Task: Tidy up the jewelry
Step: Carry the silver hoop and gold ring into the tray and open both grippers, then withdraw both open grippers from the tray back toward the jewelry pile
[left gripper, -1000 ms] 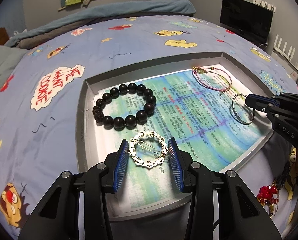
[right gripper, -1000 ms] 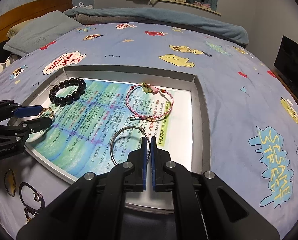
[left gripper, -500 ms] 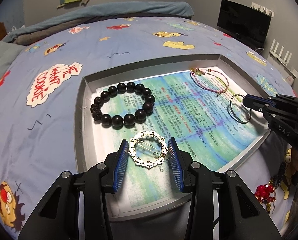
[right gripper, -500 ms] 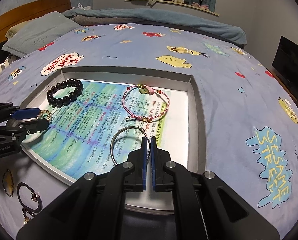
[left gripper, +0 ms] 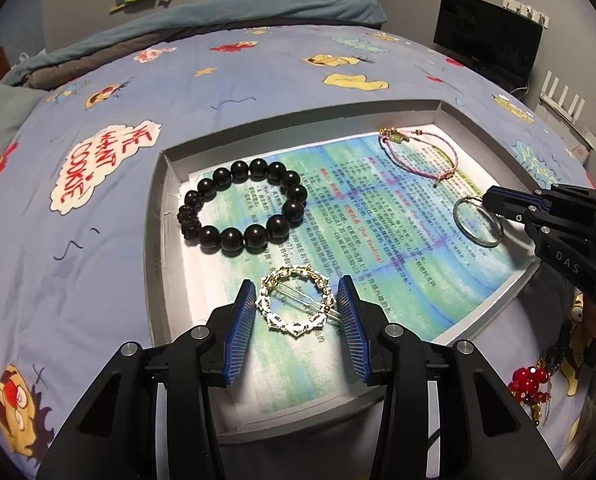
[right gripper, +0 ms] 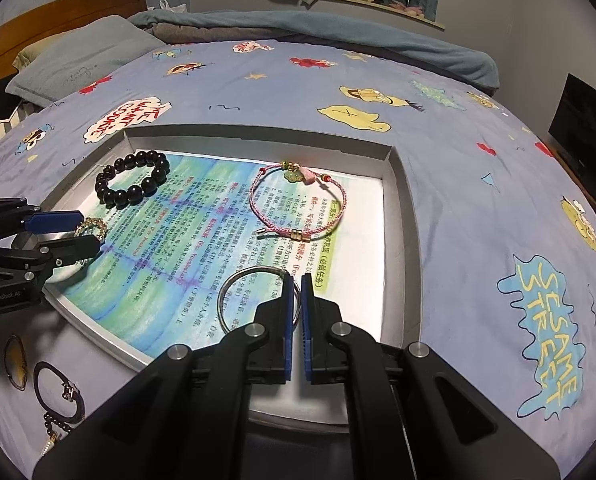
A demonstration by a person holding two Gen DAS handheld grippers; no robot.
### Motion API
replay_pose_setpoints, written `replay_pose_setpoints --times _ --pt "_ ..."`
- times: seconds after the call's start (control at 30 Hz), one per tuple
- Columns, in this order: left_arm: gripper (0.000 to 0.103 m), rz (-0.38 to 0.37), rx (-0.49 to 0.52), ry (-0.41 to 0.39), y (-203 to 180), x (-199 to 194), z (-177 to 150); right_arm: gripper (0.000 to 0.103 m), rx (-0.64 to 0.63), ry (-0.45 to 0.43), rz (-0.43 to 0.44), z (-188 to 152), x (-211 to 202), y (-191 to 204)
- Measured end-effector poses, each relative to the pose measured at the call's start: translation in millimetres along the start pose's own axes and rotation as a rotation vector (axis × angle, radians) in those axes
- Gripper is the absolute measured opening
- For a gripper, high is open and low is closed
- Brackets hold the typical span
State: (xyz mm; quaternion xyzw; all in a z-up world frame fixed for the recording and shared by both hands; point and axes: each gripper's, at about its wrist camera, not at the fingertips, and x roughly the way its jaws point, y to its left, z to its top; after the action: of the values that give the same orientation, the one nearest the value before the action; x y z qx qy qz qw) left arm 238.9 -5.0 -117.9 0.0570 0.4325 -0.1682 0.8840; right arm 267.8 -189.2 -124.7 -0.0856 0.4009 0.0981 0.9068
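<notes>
A shallow grey tray [left gripper: 156, 248] sits on the bed's blue cartoon-print bedspread [right gripper: 458, 152], lined with a printed green-and-blue paper sheet [left gripper: 378, 240]. The left gripper [left gripper: 297, 300] hangs low over the tray's near corner with its jaws apart, one blue pad on each side of the gold wreath-shaped hair clip [left gripper: 296, 302]; whether the pads actually touch it I cannot tell. Just beyond the clip lies the dark bead bracelet [left gripper: 242, 206]. The right gripper [right gripper: 297, 292] has its jaws nearly together, pinched on the rim of the thin silver bangle [right gripper: 250, 300], which rests on the paper. The pink cord bracelet [right gripper: 298, 204] lies farther back in the tray. Outside the tray, red bead jewelry [left gripper: 528, 386] and a dark bracelet [right gripper: 58, 392] lie on the bedspread.
</notes>
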Motion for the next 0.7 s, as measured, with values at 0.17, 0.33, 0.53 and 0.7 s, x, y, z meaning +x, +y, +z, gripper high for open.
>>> replay_pose_setpoints --times 0.17,0.33,0.53,0.7 --pt "0.061 0.009 0.000 -0.023 -1.3 -10.0 -0.6 0.012 0.006 -0.004 0.007 -0.5 -6.0 -1.6" --pt "0.073 0.036 0.005 -0.074 -5.7 -27.9 2.7 0.026 0.015 -0.016 0.007 -2.0 -17.7 -3.9" --pt "0.081 0.059 0.008 -0.119 -10.0 -50.9 3.1 0.058 0.048 -0.054 0.020 -3.1 -39.8 -10.9" --pt "0.090 0.071 -0.004 -0.148 -11.2 -70.0 -1.8 0.075 0.071 -0.086 0.029 -4.8 -60.3 -16.1"
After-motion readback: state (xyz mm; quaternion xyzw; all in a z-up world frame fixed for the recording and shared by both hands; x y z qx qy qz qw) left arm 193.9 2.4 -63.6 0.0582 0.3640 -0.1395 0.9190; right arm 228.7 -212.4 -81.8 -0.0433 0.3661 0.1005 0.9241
